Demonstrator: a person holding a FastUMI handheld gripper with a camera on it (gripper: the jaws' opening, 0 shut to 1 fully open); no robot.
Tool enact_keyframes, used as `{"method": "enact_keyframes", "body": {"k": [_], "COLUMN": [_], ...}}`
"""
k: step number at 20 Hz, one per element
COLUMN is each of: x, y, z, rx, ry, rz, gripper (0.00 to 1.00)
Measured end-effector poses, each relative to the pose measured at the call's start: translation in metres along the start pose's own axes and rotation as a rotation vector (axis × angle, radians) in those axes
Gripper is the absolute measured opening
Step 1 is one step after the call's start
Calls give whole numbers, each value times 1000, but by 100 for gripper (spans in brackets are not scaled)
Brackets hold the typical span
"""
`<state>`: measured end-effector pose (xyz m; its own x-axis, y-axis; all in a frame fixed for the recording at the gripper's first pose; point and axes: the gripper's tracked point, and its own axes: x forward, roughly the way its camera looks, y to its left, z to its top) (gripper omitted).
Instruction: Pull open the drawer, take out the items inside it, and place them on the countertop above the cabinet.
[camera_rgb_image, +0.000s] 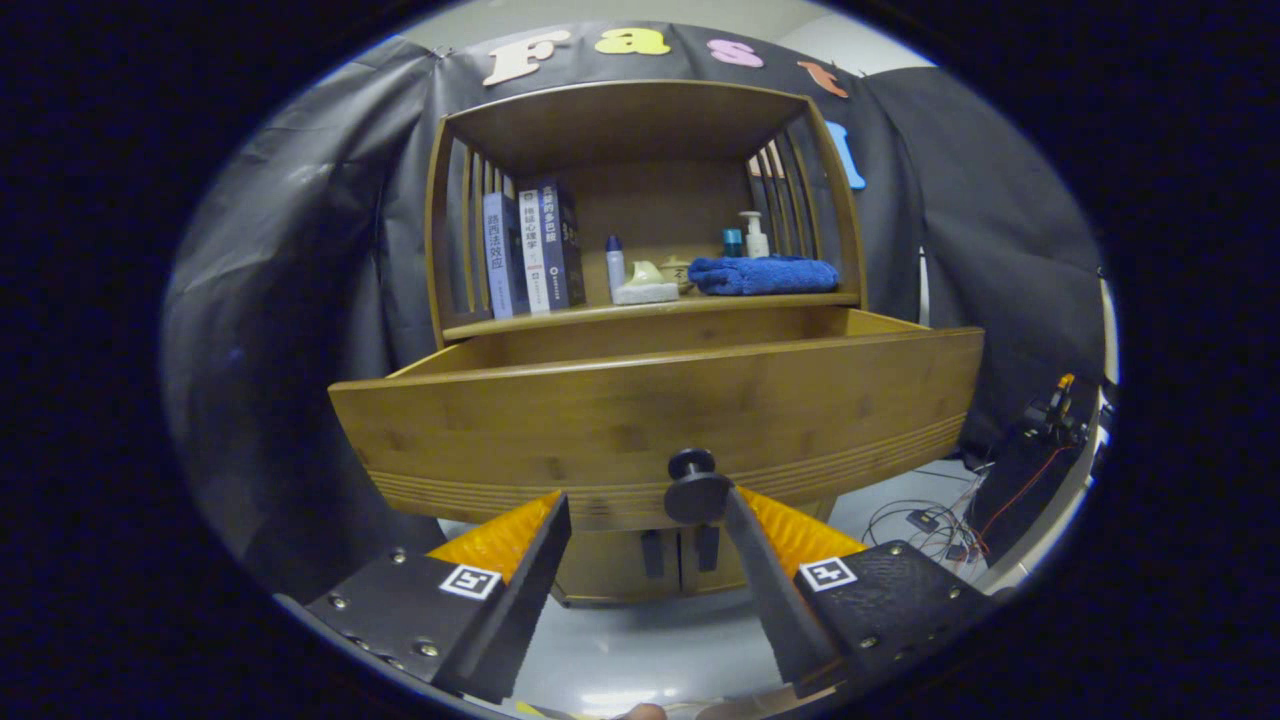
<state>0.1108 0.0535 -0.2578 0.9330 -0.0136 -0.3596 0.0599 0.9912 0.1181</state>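
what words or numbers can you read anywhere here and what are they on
"路西法效应": spine of the left book.
Other two books: spine print too blurred to read.
Pump bottle and small bottle: any print too small to read.
Gripper, open with the drawer knob at one finger: square markers carry patterns, no words.

gripper view looks forward along its jaws, close, level with the pulled-out drawer (655, 420) front.
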Motion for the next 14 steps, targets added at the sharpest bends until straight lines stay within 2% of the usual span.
{"method": "enact_keyframes", "body": {"k": [4,7,14], "x": [1,4,20], "y": [-4,-7,-18], "z": [4,3,8], "rx": [19,-17,-50], "ry": [-22,-15,26], "rz": [-27,-60,-137], "gripper": [90,90,92]}}
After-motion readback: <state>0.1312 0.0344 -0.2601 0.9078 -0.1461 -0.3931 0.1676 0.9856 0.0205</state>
